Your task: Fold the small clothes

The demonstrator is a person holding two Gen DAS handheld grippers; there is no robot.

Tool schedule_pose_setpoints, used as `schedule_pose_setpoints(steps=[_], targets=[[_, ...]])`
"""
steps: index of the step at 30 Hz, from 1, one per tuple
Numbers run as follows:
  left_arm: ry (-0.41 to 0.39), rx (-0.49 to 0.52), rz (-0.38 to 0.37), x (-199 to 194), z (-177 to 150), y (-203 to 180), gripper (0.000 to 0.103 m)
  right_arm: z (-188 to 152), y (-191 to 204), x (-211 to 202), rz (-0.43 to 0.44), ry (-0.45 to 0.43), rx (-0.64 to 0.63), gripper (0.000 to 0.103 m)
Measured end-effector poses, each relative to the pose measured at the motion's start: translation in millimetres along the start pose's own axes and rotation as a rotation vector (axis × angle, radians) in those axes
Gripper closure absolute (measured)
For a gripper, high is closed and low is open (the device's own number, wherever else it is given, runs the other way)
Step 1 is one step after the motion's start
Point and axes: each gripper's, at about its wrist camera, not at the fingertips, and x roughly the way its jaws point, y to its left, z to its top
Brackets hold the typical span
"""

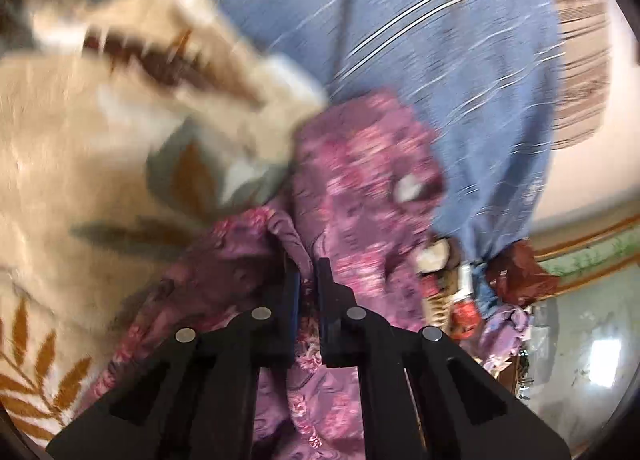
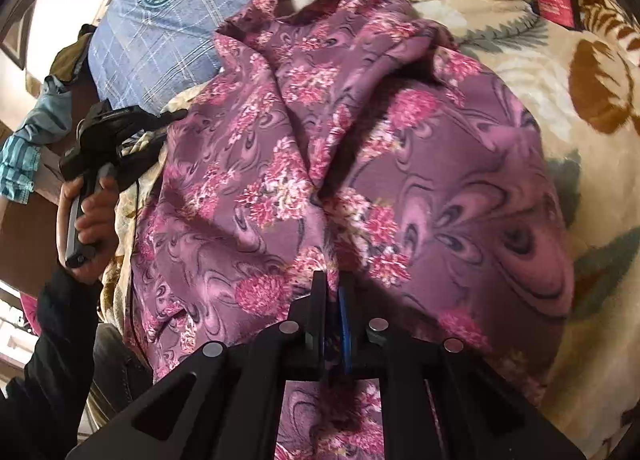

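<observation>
A purple floral garment point(image 2: 360, 163) lies rumpled on a cream leaf-patterned blanket point(image 2: 580, 163), its collar toward the far end. My right gripper point(image 2: 333, 284) is shut on a fold of the garment at its near edge. In the blurred left wrist view my left gripper point(image 1: 308, 272) is shut on a fold of the same purple garment point(image 1: 360, 187). The left gripper also shows in the right wrist view point(image 2: 176, 115), held in a hand at the garment's left edge.
A blue checked pillow point(image 2: 160, 19) lies beyond the garment, and also shows in the left wrist view point(image 1: 440, 39). The cream blanket point(image 1: 80, 159) covers the bed. Clutter and a red bag point(image 1: 516, 272) sit on the floor beside the bed. A dark label point(image 2: 556, 5) lies on the blanket.
</observation>
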Motion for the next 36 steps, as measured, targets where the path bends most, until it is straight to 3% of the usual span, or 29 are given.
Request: schedule_pose_setpoints(steps=[3,5,6,9,10,14,15,17,20,21,23,24,26,29,32,36], targets=[[-0.111,0.08,-0.005,-32,7,-8,0.098,0,8,-4,0.043,-0.032,-0.021,0.099],[-0.14,0.117,0.086,-35,12,1,0.098,3,15,-2,0.125,-0.044,-0.021,0.099],[-0.123,0.132,0.173,-27,15,14,0.098,4,19,2,0.143,-0.036,-0.015,0.099],[-0.052,-0.013,0.167,-10,17,49,0.098,4,27,19,0.073,-0.012,-0.041,0.095],[-0.056,-0.018,0.169,-7,18,48,0.098,3,32,24,0.051,-0.007,-0.06,0.095],[-0.135,0.041,0.242,-21,20,37,0.1,2,41,23,0.03,-0.03,-0.1,0.095],[-0.189,0.056,0.313,-24,18,35,0.1,1,42,24,0.03,-0.031,-0.094,0.096],[-0.197,0.085,0.389,-27,14,37,0.099,1,41,25,0.042,-0.034,-0.091,0.097],[-0.158,0.06,0.266,-45,3,32,0.098,0,29,20,0.067,-0.03,-0.069,0.096],[-0.17,0.1,0.264,-56,-5,21,0.092,5,24,14,0.062,-0.029,-0.036,0.091],[-0.214,0.2,0.303,-78,-30,-1,0.061,8,19,-10,0.074,-0.086,0.008,0.081],[-0.257,0.263,0.338,-92,-54,-16,0.038,6,16,-28,0.093,-0.135,0.032,0.063],[-0.289,0.361,0.377,-103,-102,-35,0.035,-7,8,-65,0.099,-0.244,0.087,0.037],[-0.263,0.472,0.459,-106,-182,-39,0.035,-42,-5,-89,0.048,-0.322,0.155,0.034],[-0.176,0.496,0.453,-103,-238,-31,0.035,-73,-17,-92,0.054,-0.324,0.228,0.034],[-0.148,0.462,0.428,-113,-253,-38,0.035,-94,-13,-94,-0.014,-0.302,0.203,0.034]])
